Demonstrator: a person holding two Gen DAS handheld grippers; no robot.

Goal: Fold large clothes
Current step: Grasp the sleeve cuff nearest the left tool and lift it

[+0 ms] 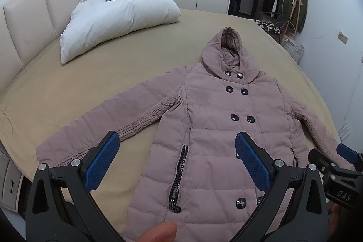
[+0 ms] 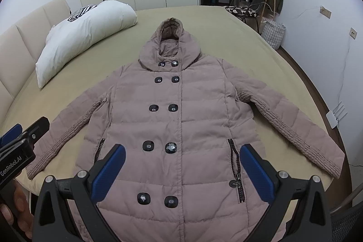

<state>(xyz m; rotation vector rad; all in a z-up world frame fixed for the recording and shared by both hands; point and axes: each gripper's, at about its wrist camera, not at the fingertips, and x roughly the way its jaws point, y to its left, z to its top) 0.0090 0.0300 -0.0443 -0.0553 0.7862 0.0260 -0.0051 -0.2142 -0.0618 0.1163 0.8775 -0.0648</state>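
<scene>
Right wrist | one coat [image 2: 181, 119], ten buttons, two zip pockets | both hand-held grippers [image 2: 181, 165] [image 1: 177, 158] wide open, empty

The coat [image 2: 179, 128] is spread flat on the bed [image 2: 226, 22], mid-frame. The pillow [image 2: 86, 31] is seen at upper left, beside the headboard [image 2: 22, 42].

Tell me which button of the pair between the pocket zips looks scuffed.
The right-hand one on the coat, beside the front seam: its face is blotched whitish. Its partner is clean black with a small pale rectangle.
</scene>
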